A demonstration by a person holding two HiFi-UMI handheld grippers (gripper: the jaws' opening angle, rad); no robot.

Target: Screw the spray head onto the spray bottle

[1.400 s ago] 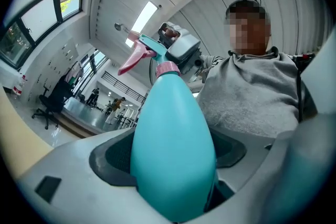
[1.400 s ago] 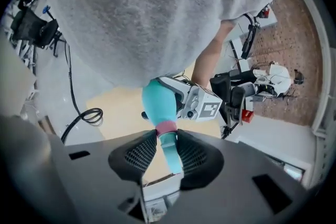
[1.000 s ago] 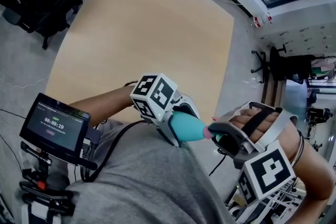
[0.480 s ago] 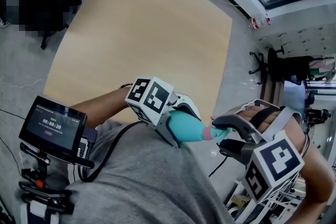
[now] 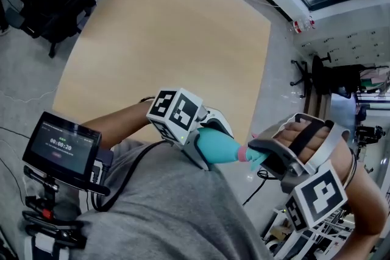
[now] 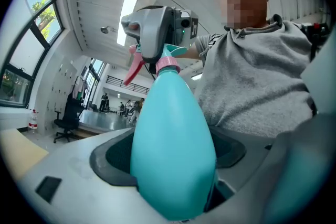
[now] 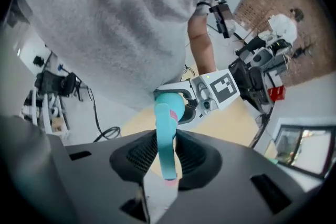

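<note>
Left gripper [image 5: 206, 138] jaws pinch bottle [image 6: 173, 139]; right gripper [image 7: 167, 159] jaws, just closing, pinch spray head [image 7: 165, 128]

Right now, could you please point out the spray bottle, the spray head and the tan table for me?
spray bottle [image 6: 173, 155]: left gripper view, middle of its teal body.
spray head [image 7: 166, 144]: right gripper view, its long teal housing.
tan table [image 5: 164, 39]: head view, bare middle of its top.

In the head view, right tongs [image 5: 256, 150] hide most of the spray head [image 5: 254, 159]
</note>
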